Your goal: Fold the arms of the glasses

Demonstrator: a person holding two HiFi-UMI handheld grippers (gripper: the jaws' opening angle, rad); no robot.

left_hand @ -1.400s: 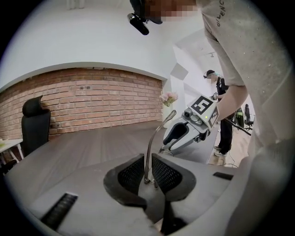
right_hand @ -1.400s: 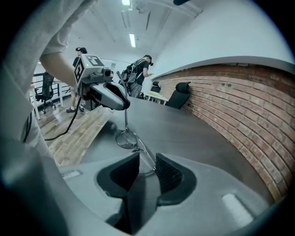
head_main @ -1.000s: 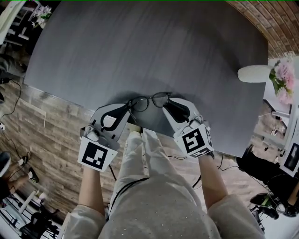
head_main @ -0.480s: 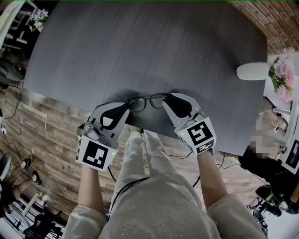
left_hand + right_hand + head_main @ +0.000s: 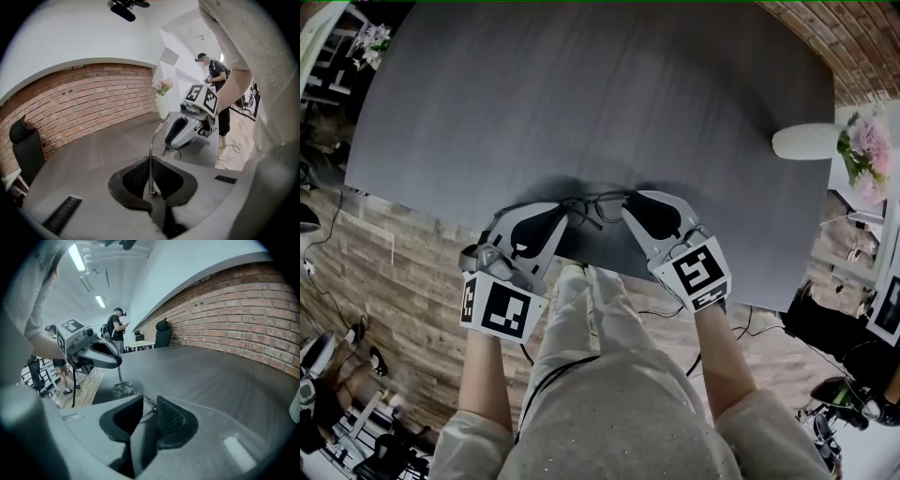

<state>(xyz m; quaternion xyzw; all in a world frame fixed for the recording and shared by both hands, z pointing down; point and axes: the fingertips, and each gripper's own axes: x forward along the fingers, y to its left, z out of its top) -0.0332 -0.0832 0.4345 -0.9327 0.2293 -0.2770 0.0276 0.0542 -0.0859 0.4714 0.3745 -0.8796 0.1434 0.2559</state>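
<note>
Thin dark-rimmed glasses (image 5: 592,202) hang between my two grippers over the near edge of the grey table (image 5: 581,94). My left gripper (image 5: 565,214) is shut on one thin metal arm (image 5: 151,150), which rises from between its pads (image 5: 136,180) and curves toward the right gripper (image 5: 180,133). My right gripper (image 5: 628,204) grips the other end of the frame: in the right gripper view the rim and hinge sit between its pads (image 5: 171,418), with a lens (image 5: 122,391) just beyond and the left gripper (image 5: 105,357) behind it. From the head view the frame looks almost edge-on.
A white vase (image 5: 802,142) with pink flowers (image 5: 862,155) stands at the table's right edge. My legs are right below the grippers. A brick wall (image 5: 93,103) runs along the far side, and a person (image 5: 115,326) stands in the background.
Both grippers have rolled while staying in place. The glasses turned with them, from lenses facing up to nearly edge-on.
</note>
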